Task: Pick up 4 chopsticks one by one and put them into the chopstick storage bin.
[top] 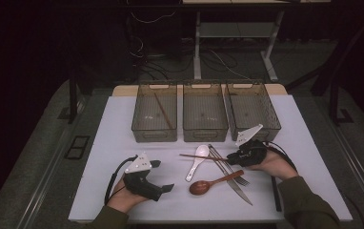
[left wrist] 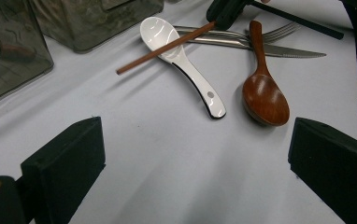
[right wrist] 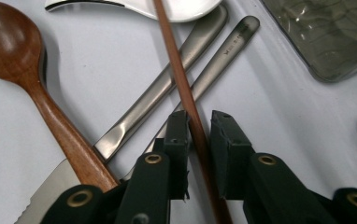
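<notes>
Here, your right gripper sits at the right of the cutlery pile, jaws drawn close around a brown chopstick; in the right gripper view the stick runs up btwn the two pads, near the left one, w/ a thin gap showing at the right, so a firm pinch can't be confirmed. The chopstick slants over the bowl of the white ceramic spoon, its far end free over the white table. Beneath it lie a steel fork and a knife, handles side by side, and the wooden spoon rests w/ its handle across the knife blade, bowl toward you. Your left gripper rests low at front left, jaws spread wide w/ nothing btwn them, well apart from the cutlery. Three clear bins stand in a row at the back; the left one holds a second chopstick, leaning across it
</notes>
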Action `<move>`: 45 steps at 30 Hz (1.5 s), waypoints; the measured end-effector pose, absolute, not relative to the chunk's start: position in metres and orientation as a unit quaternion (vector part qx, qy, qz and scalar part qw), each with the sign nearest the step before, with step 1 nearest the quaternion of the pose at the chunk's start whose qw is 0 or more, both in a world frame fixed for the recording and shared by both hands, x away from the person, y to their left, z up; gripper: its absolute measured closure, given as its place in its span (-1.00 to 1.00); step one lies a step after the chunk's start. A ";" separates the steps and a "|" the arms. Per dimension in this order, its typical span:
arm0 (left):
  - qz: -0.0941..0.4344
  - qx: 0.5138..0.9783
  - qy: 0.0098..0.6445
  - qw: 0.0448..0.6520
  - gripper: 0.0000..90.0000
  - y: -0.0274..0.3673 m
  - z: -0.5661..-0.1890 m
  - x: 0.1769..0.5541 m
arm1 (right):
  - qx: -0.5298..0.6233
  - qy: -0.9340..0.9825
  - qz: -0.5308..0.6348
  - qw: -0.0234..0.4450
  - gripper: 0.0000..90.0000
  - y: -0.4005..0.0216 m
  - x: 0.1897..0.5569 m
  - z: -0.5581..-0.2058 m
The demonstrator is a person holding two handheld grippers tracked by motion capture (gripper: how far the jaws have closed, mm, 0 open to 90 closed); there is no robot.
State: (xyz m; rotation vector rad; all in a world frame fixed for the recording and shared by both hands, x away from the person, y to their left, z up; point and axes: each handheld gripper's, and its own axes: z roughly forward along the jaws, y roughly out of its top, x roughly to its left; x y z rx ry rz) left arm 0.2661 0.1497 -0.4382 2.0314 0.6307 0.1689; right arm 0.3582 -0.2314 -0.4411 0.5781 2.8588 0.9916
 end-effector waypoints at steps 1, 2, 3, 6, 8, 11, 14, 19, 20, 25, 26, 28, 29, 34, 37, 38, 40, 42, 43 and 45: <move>0.069 0.834 0.259 0.483 -0.93 0.150 -0.438 0.266 | 0.186 0.928 0.322 0.028 0.74 -0.231 0.358 -0.441; 0.069 0.834 0.259 0.483 -0.93 0.150 -0.438 0.266 | 0.184 0.928 0.322 0.029 0.74 -0.232 0.358 -0.441; 0.069 0.834 0.259 0.482 -0.93 0.150 -0.438 0.266 | 0.181 0.929 0.322 0.028 0.75 -0.232 0.358 -0.441; 0.069 0.834 0.258 0.483 -0.94 0.150 -0.438 0.266 | 0.175 0.930 0.322 0.029 0.78 -0.232 0.357 -0.441; 0.069 0.834 0.259 0.483 -0.93 0.150 -0.438 0.266 | 0.170 0.931 0.323 0.025 0.81 -0.231 0.357 -0.441; 0.069 0.834 0.258 0.482 -0.93 0.149 -0.438 0.266 | 0.167 0.931 0.322 0.025 0.84 -0.231 0.356 -0.441; 0.069 0.835 0.257 0.482 -0.93 0.149 -0.438 0.266 | 0.160 0.932 0.324 0.025 0.85 -0.231 0.357 -0.441; 0.069 0.835 0.257 0.482 -0.93 0.150 -0.438 0.266 | 0.165 0.931 0.324 0.024 0.85 -0.231 0.356 -0.440; 0.069 0.835 0.257 0.482 -0.93 0.150 -0.438 0.266 | 0.164 0.931 0.325 0.025 0.85 -0.232 0.356 -0.439; 0.070 0.834 0.257 0.483 -0.93 0.149 -0.438 0.266 | 0.166 0.929 0.330 0.028 0.85 -0.234 0.356 -0.437; 0.069 0.835 0.257 0.482 -0.93 0.150 -0.438 0.266 | 0.166 0.928 0.332 0.028 0.85 -0.234 0.356 -0.436; 0.069 0.835 0.257 0.482 -0.93 0.150 -0.438 0.266 | 0.167 0.927 0.335 0.031 0.85 -0.235 0.356 -0.435; 0.069 0.835 0.257 0.482 -0.94 0.150 -0.438 0.266 | 0.166 0.926 0.337 0.032 0.85 -0.236 0.356 -0.434; 0.069 0.834 0.258 0.482 -0.93 0.150 -0.438 0.266 | 0.169 0.924 0.342 0.034 0.85 -0.239 0.355 -0.430; 0.069 0.834 0.259 0.483 -0.93 0.150 -0.438 0.266 | 0.176 0.920 0.349 0.032 0.85 -0.239 0.354 -0.427; 0.070 0.834 0.259 0.482 -0.93 0.150 -0.438 0.266 | 0.180 0.918 0.351 0.031 0.85 -0.240 0.354 -0.427; 0.071 0.836 0.257 0.480 -0.93 0.150 -0.438 0.266 | 0.184 0.917 0.352 0.033 0.85 -0.241 0.354 -0.425; 0.071 0.835 0.257 0.481 -0.93 0.150 -0.439 0.266 | 0.181 0.917 0.354 0.037 0.85 -0.243 0.355 -0.424; 0.071 0.834 0.257 0.482 -0.93 0.150 -0.439 0.266 | 0.184 0.915 0.357 0.035 0.85 -0.243 0.355 -0.424; 0.072 0.833 0.259 0.484 -0.93 0.151 -0.439 0.266 | 0.191 0.911 0.364 0.029 0.85 -0.243 0.354 -0.422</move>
